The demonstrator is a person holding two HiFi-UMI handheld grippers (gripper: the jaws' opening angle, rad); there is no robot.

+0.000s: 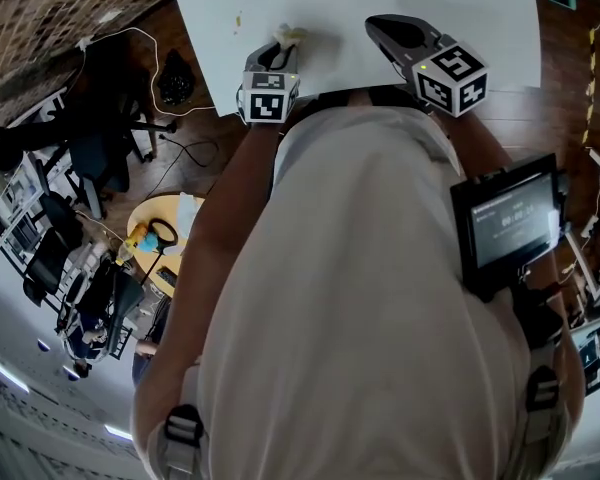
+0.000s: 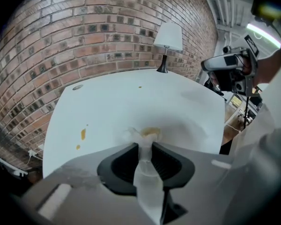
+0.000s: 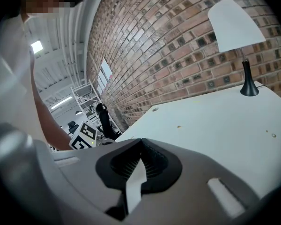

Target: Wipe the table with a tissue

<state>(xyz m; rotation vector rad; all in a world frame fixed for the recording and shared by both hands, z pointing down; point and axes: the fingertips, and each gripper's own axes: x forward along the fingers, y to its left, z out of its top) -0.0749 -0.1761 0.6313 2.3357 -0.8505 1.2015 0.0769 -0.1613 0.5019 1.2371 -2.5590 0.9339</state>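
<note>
The left gripper [image 2: 144, 149] pinches a crumpled white tissue [image 2: 148, 135], its tip stained yellow, between ribbed black jaws, the tip down on the smooth white table [image 2: 131, 102] near orange spots [image 2: 83, 134]; the right gripper [image 3: 141, 142] hovers closed, empty

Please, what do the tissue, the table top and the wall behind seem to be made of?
The tissue looks like thin soft white paper, crumpled, pinched in the left tongs, tip stained yellowish. The table top is smooth, matte white, probably laminate or painted board. The wall is rough reddish-brown brick with visible mortar lines.
</note>
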